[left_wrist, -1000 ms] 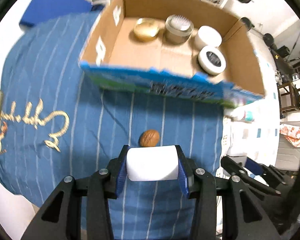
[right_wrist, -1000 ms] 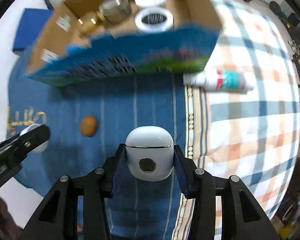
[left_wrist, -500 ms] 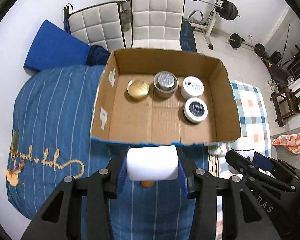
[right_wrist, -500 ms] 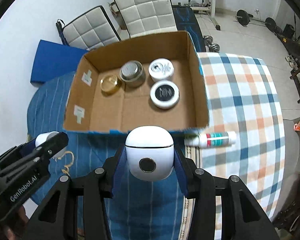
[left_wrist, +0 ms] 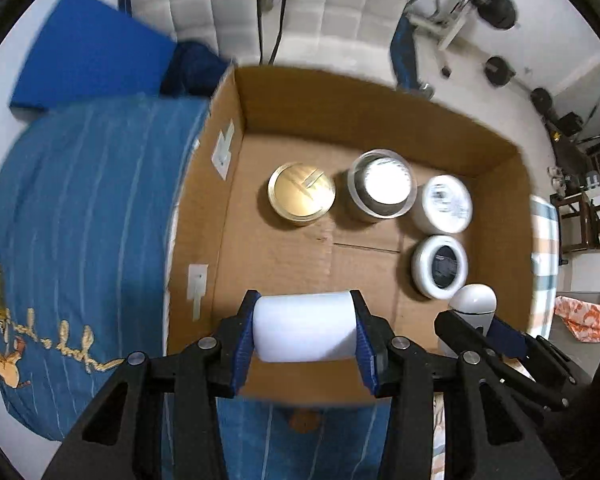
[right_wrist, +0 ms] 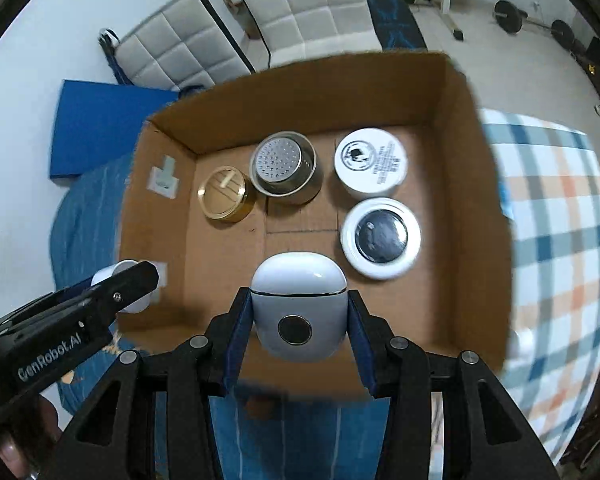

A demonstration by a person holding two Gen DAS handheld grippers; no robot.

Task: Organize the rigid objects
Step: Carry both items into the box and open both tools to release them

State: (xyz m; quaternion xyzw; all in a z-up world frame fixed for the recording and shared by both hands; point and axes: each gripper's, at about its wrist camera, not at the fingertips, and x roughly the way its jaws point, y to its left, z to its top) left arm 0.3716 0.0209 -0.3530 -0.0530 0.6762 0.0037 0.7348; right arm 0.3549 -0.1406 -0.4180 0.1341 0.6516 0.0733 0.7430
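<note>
My left gripper (left_wrist: 305, 330) is shut on a white cylinder (left_wrist: 305, 327), held above the near left part of an open cardboard box (left_wrist: 380, 108). My right gripper (right_wrist: 299, 318) is shut on a white rounded case (right_wrist: 299, 304) with a dark round button, held above the box's (right_wrist: 312, 80) near middle. Inside the box stand a gold tin (left_wrist: 301, 193), a steel can (left_wrist: 381, 185) and two white round jars (left_wrist: 446, 203) (left_wrist: 440, 266). The right gripper with its case also shows in the left wrist view (left_wrist: 474, 308), and the left gripper in the right wrist view (right_wrist: 128, 284).
The box sits on a bed with a blue striped cover (left_wrist: 80, 220) and a checked blanket (right_wrist: 560, 220). A brown nut (left_wrist: 305, 420) lies on the cover just before the box. White chairs (right_wrist: 300, 0) and gym weights (right_wrist: 508, 10) stand behind.
Both grippers have risen and moved forward with their loads, from over the blue cover to above the box's near part. The box now looks closer in both views.
</note>
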